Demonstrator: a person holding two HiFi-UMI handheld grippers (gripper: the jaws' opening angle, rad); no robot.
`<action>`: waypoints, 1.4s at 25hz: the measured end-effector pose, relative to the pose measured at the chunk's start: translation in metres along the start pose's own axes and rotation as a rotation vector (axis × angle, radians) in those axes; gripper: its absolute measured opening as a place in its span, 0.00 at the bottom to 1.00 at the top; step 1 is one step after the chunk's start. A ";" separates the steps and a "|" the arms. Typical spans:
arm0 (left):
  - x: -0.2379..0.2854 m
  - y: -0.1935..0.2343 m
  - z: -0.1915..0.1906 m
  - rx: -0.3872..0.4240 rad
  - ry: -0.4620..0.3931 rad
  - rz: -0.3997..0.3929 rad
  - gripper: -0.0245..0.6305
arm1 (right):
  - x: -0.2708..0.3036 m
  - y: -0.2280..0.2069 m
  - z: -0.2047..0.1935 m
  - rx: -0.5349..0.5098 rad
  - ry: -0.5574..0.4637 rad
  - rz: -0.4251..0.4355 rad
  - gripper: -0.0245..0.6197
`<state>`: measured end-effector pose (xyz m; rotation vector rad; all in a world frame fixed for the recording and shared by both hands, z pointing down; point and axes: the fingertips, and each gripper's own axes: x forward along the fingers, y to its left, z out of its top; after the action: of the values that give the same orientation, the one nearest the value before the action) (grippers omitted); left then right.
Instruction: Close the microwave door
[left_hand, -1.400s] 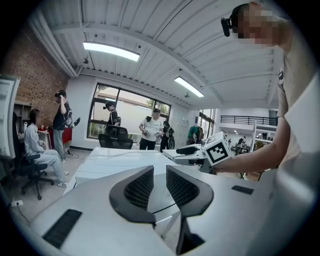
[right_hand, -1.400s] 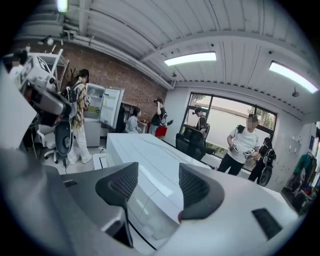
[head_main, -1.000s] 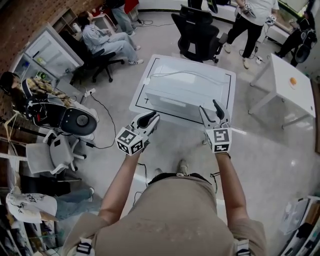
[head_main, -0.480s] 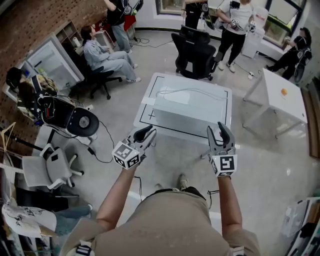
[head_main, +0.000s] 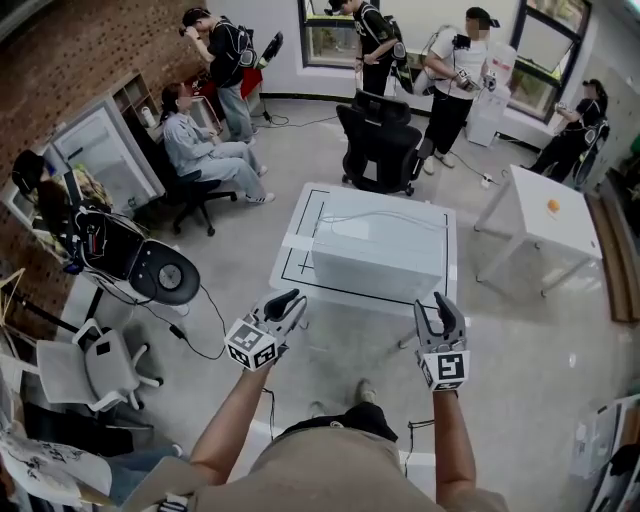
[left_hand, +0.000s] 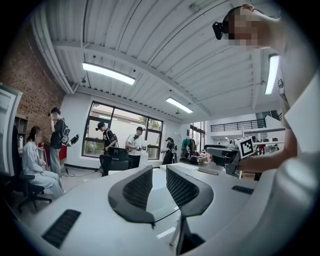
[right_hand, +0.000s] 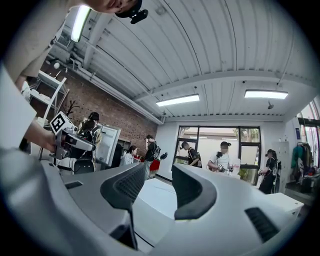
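Note:
The white microwave (head_main: 380, 262) stands on a white table (head_main: 300, 225) marked with black lines, ahead of me. Its near face looks flush, and no door leaf sticks out from it. Both grippers hang over the floor short of the table's near edge, touching nothing. My left gripper (head_main: 291, 303) points toward the table's left corner, its jaws a narrow gap apart and empty. My right gripper (head_main: 440, 310) points at the table's right part, its jaws partly apart with nothing between them. In both gripper views the fingers frame the room, with no object in them.
A black office chair (head_main: 385, 150) stands behind the table. A second white table (head_main: 545, 215) with an orange thing (head_main: 553, 205) is at the right. Several people stand at the back, one sits at the left (head_main: 195, 150). Chairs and a cable (head_main: 150, 270) crowd the left floor.
Both grippers and I have drawn back from the microwave, which now lies farther off. The right jaws have narrowed from wide apart. The left jaws look the same.

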<state>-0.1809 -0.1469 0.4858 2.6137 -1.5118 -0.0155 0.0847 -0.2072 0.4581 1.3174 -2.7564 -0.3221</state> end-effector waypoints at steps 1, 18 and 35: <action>-0.003 0.001 -0.003 0.003 0.002 -0.001 0.15 | -0.001 0.003 -0.003 0.003 0.003 -0.001 0.31; -0.053 0.006 -0.028 -0.005 0.031 0.004 0.15 | 0.006 0.068 -0.027 -0.006 0.079 0.069 0.26; -0.056 0.009 -0.036 -0.038 0.028 -0.006 0.15 | 0.011 0.070 -0.026 -0.056 0.110 0.059 0.21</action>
<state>-0.2138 -0.0995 0.5195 2.5777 -1.4803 -0.0083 0.0281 -0.1772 0.4989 1.2010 -2.6693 -0.3105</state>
